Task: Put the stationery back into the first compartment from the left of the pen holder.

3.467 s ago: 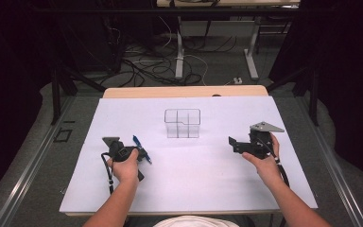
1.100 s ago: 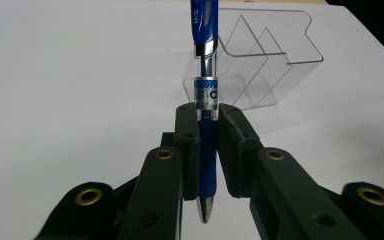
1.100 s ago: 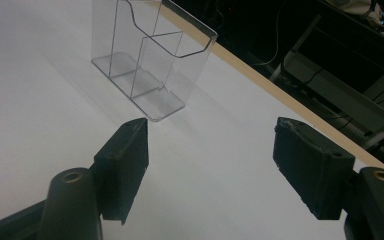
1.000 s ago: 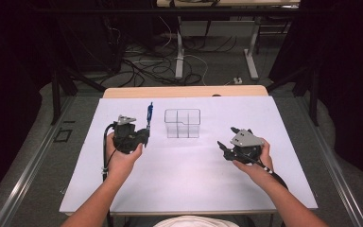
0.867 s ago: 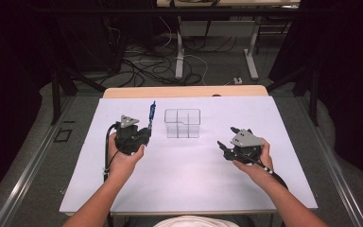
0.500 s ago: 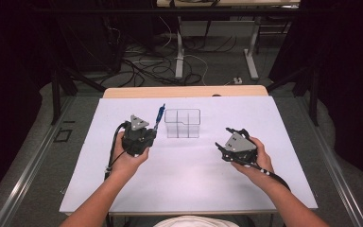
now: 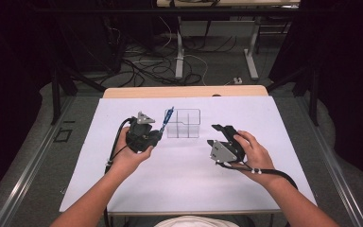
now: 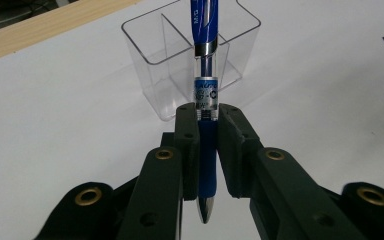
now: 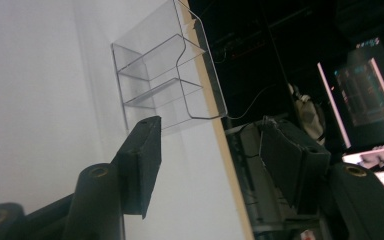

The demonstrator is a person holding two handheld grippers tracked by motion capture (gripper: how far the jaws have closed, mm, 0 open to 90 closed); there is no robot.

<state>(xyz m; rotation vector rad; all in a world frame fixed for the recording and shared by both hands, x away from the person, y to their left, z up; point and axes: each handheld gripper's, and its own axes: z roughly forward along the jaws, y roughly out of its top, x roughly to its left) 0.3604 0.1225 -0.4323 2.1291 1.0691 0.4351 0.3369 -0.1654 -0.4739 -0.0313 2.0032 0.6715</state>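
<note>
already gripped: pen (image 8: 205, 75) clamped in left tool (image 7: 156, 136), raised just left of the clear holder (image 7: 183, 124) mid-counter (image 7: 179, 189). right tool (image 7: 213, 135) empty, half-wide, jaws just closing. still left: dropping pen into a compartment.

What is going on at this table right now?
A person holds a two-jaw gripper in each hand over a white table. The left gripper is shut on a blue ballpoint pen, held just beside a clear plastic divided pen holder, not yet inside it. The right gripper holds nothing; its jaws have just been closing and stand apart, on the holder's other side.
</note>
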